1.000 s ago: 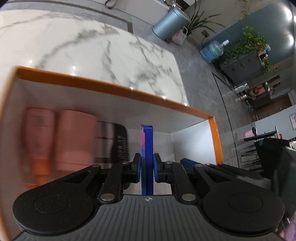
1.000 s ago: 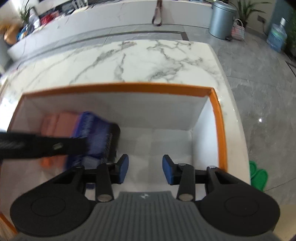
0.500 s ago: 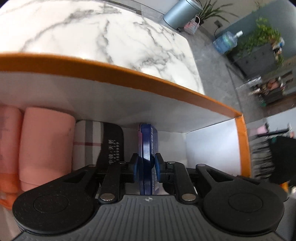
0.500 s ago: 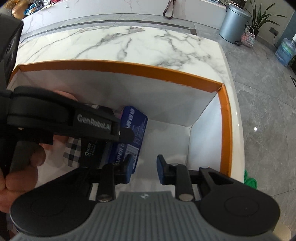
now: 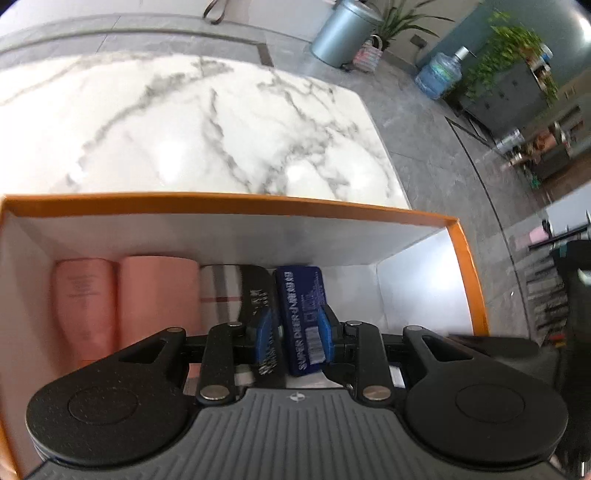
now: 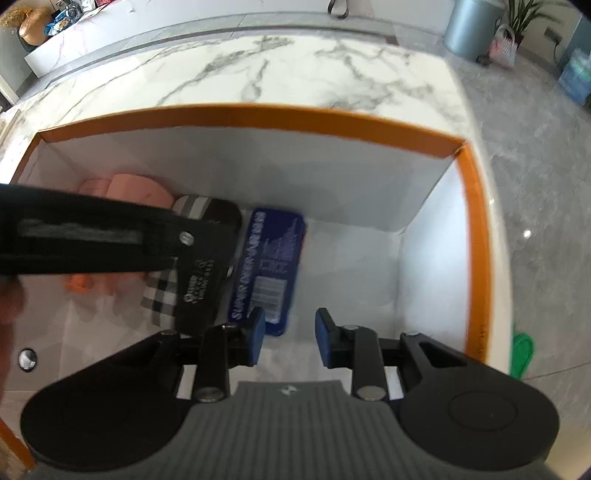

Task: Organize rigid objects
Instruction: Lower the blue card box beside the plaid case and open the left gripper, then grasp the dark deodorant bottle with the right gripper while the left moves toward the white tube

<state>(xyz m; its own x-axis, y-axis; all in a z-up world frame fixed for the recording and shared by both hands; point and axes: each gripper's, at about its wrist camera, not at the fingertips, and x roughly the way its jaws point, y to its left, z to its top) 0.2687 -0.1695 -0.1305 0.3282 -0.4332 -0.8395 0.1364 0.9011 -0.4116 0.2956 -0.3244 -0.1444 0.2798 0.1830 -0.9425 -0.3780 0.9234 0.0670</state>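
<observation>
A blue printed box (image 5: 299,310) (image 6: 269,258) lies in the orange-rimmed white carton (image 5: 221,203) (image 6: 258,114), beside a black-and-plaid box (image 5: 221,291) (image 6: 192,280) and two pink tubes (image 5: 83,302) (image 5: 159,302). My left gripper (image 5: 294,336) straddles the blue box's near end. Its jaws are opening, and a gap shows at the left pad. In the right wrist view, the left tool's black linkage (image 6: 92,240) crosses over the tubes. My right gripper (image 6: 290,338) hovers over the carton's bare floor just right of the blue box, its jaws opening with nothing between them.
The carton sits on a white marble table (image 5: 184,129) (image 6: 332,66). The carton's right half is bare white floor (image 6: 351,266). Past the table's right edge is grey tiled floor with a metal bin (image 5: 341,33), a water jug (image 5: 439,74) and something green (image 6: 521,354). A hand (image 6: 7,306) shows at the left edge.
The left jaws have let go of the blue box. It was held on edge and now rests face up against the plaid box. The left tool pulled back; the right jaws narrowed, then widened.
</observation>
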